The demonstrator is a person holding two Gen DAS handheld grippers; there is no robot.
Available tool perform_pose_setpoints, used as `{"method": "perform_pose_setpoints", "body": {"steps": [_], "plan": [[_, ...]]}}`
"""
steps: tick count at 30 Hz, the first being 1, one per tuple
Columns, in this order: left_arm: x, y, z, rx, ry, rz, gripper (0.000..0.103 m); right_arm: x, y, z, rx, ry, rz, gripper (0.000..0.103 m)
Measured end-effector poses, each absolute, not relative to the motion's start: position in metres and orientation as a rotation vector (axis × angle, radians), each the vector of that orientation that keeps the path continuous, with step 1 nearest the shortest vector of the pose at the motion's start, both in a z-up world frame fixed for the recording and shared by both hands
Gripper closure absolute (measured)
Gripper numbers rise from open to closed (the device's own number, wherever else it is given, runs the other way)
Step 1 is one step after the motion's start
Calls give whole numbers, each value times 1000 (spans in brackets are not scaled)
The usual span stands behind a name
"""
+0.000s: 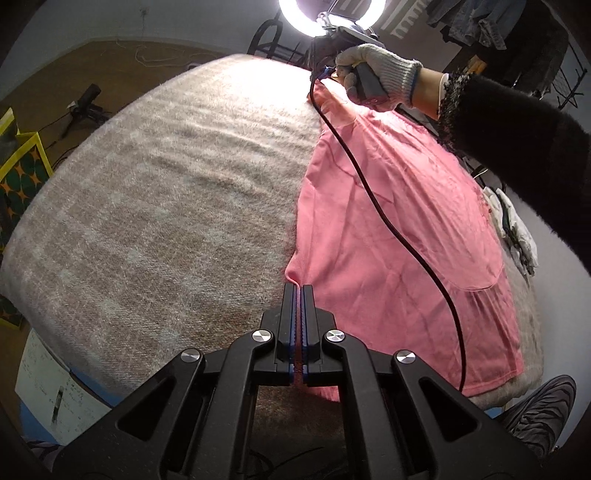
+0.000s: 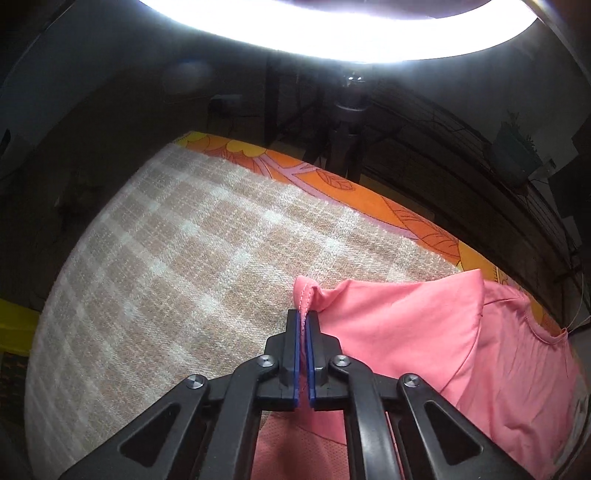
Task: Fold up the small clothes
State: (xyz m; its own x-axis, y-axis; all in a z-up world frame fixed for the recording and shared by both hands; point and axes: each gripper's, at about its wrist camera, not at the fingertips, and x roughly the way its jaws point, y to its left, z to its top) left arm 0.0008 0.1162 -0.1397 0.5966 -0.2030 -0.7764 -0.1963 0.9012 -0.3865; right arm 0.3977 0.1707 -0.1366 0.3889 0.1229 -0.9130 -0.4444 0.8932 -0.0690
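Left tool point(image 1: 299, 286) was clamped on the near corner of the pink shirt point(image 1: 388, 236), blue pads pressed together with a sliver of fabric between them. Right tool point(image 2: 303, 314) was clamped on a stitched hem edge of the shirt point(image 2: 399, 332), the hem poking up past the fingertips in a small fold. In the left view the right tool itself was mostly hidden behind a gloved hand point(image 1: 376, 70) at the far end of the shirt, with a black cable point(image 1: 406, 236) running from there across the shirt toward the near edge.

Shirt lay spread flat on a beige checked blanket point(image 1: 166, 192), on the right side of it, one long edge running between the two tools. Right view showed part of the shirt folded over itself, neckline point(image 2: 546, 332) at the right edge. Blanket point(image 2: 184, 240) covered the table; an orange floral cloth point(image 2: 332, 184) showed beyond its far edge. Ring light point(image 2: 332, 33) glared overhead, also seen in the left view point(image 1: 332, 14). A pile of light clothes point(image 1: 513, 229) sat beyond the shirt's right side. A dark shoe point(image 1: 543, 413) was at lower right.
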Motion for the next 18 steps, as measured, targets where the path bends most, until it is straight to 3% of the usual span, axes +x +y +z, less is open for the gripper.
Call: {"method": "perform_pose_setpoints", "body": {"steps": [6,18], "plan": [[-7,124,-132,-483,904,-6,103,400,158,-92,-146,1057,491,103],[-6,107,-120,-433,879,-26,103,397,131,-101,-114,1060,524,103]]}}
